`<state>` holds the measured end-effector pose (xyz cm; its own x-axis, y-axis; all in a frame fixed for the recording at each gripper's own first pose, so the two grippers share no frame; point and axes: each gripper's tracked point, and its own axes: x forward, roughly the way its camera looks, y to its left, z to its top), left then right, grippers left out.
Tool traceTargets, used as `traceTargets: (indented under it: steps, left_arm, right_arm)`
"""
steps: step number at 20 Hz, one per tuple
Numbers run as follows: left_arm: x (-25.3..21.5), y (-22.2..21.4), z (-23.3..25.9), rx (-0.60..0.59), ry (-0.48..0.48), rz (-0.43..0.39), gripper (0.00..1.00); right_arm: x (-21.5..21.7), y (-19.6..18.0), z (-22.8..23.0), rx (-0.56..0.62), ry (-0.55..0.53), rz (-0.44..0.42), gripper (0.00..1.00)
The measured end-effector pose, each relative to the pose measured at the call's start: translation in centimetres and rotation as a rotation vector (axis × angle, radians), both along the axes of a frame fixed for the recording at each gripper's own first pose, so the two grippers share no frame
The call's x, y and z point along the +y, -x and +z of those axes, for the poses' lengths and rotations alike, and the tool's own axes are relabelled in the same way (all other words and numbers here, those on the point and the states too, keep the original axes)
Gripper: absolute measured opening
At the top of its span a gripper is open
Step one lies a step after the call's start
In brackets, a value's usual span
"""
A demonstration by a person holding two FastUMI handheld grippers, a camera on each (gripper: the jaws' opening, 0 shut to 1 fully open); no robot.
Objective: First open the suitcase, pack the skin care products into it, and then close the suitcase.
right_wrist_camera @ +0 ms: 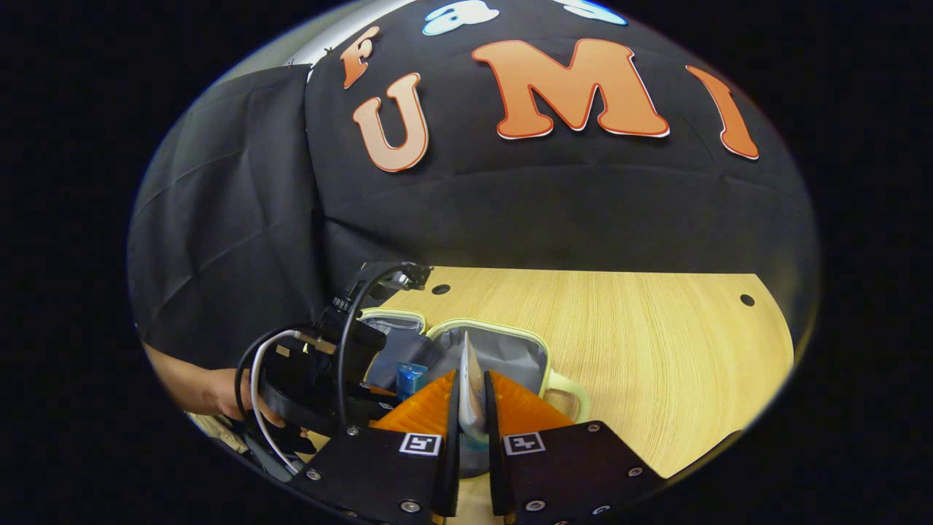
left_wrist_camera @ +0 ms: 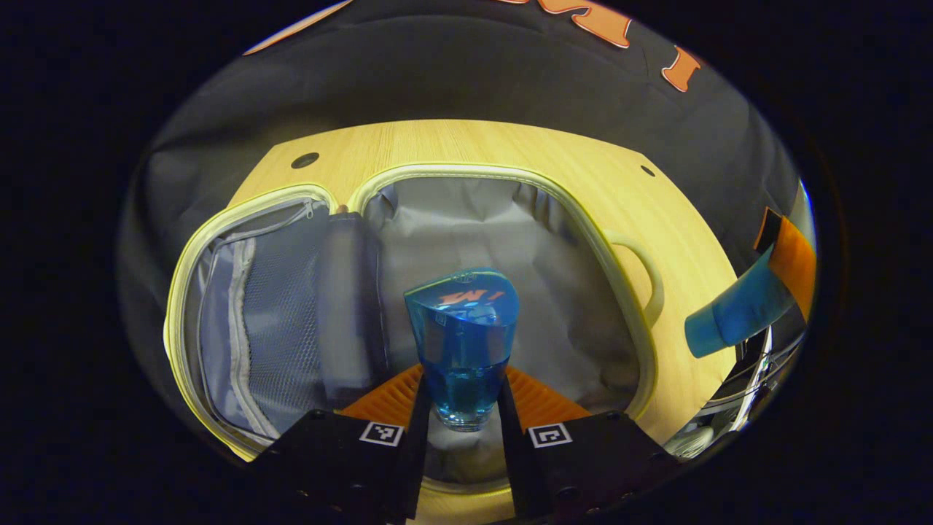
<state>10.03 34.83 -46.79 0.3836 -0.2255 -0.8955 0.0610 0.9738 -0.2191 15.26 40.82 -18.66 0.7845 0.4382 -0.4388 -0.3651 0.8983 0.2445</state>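
In the left gripper view, your left gripper [left_wrist_camera: 463, 408] is clenched on a blue bottle [left_wrist_camera: 463, 343], both fingers pressing its sides near the clear base. The bottle stands up between the fingers, translucent blue with a darker band around its middle and a flat, glossy top. It hangs over the open suitcase [left_wrist_camera: 510, 240], which lies flat on the wooden table [left_wrist_camera: 452, 142]; the case has a pale yellow zipper rim, grey lining, a mesh pocket [left_wrist_camera: 280, 321] on the left half and a cream handle [left_wrist_camera: 645, 281] on the right. At the right edge a blue tube [left_wrist_camera: 736, 310] sits between another gripper's fingers. In the right gripper view, your right gripper [right_wrist_camera: 471, 430] grasps that tube, seen edge-on as a thin pale strip squeezed between both fingers. Beyond it lies the open suitcase, and at the left a hand [right_wrist_camera: 219, 394] holds the left gripper over it with the blue bottle.
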Motion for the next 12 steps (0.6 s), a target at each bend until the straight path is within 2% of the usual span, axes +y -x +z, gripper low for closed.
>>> traceTargets:
  steps: [8, 12]
  left_arm:
    - [0.0, -1.7, -3.1, 0.039, -0.009, 0.053, 0.49]
    - [-0.5, -1.8, -1.3, -0.019, 0.055, 0.077, 0.54]
  right_arm:
    - [1.1, -0.9, -2.8, 0.07, 0.003, 0.014, 0.17]
    - [1.4, -1.2, -4.0, 0.112, -0.008, 0.009, 0.17]
